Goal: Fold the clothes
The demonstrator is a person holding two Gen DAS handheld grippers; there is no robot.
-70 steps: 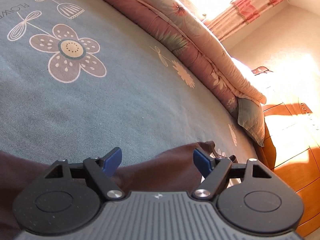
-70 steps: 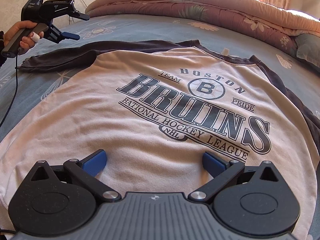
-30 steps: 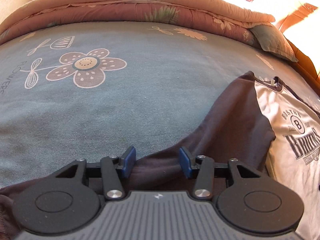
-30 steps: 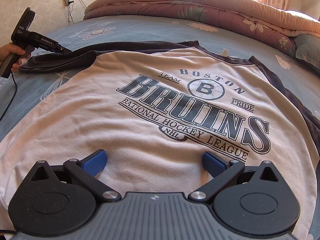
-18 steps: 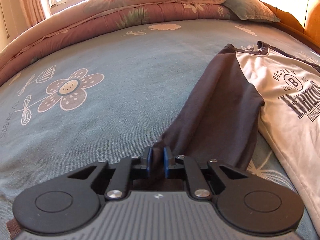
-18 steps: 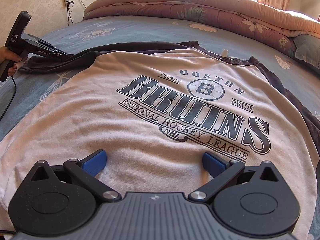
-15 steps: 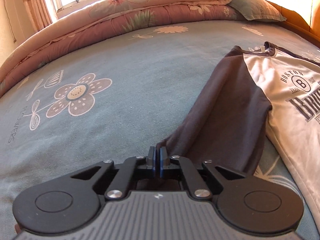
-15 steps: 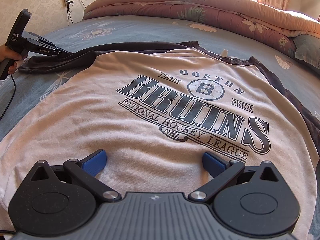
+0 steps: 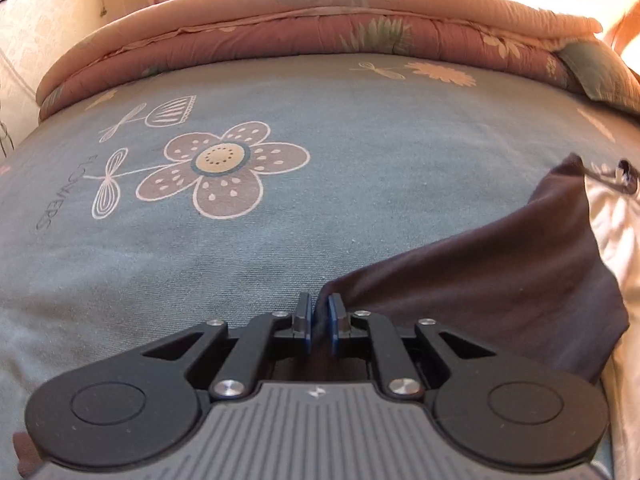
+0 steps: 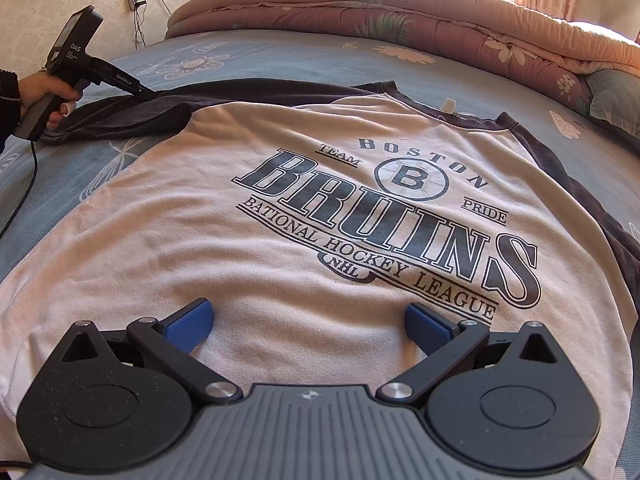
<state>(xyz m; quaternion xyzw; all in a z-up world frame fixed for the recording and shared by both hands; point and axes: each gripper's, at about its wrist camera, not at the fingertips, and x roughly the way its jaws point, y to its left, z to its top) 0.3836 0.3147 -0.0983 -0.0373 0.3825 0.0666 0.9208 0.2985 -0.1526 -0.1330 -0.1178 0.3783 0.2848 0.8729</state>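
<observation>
Surface: blue-grey floral bedspread [image 9: 320, 240], rolled pink quilt [image 9: 320, 12] at far edge, curtained window beyond.

Left wrist view
- Landmark: shirt [image 9: 616, 232], only a pale strip at right edge of view.
- Sleeve: dark sleeve [image 9: 500, 292] running from shirt down-left into the tool, fabric raised off bedspread in a taut ridge.
- Left gripper [image 9: 319, 316]: blue pads close together, a dark sleeve fold pinched between, jaws opening a little at this moment; pads seem on the cloth.
- Collar: dark neckband [image 9: 624, 170] just visible past sleeve top.

Right wrist view
- Landmark: same shirt [image 10: 320, 208], front up with Bruins print, spread flat over middle of bedspread [image 10: 280, 56], collar toward quilt [image 10: 400, 12].
- Right gripper [image 10: 308, 322]: jaws wide apart, nothing between, hovering over hem end of shirt; contact with cloth not clear.
- Left gripper [image 10: 140, 90]: at outer part of sleeve [image 10: 132, 114], left of shirt, held by person's hand [image 10: 48, 96].
- Other sleeve: dark sleeve along right side of shirt [image 10: 568, 184], lying flat, unhandled.

Key relation
- Sleeve long axis: outward from shirt's left shoulder, roughly across the bed.
- Shirt body from left tool: to the right, so likely fold direction is across toward the print.
- Nearer hand: left for sleeve; right for hem.
- Risk, judged: loosening pinch could drop the fold before crossing.
</observation>
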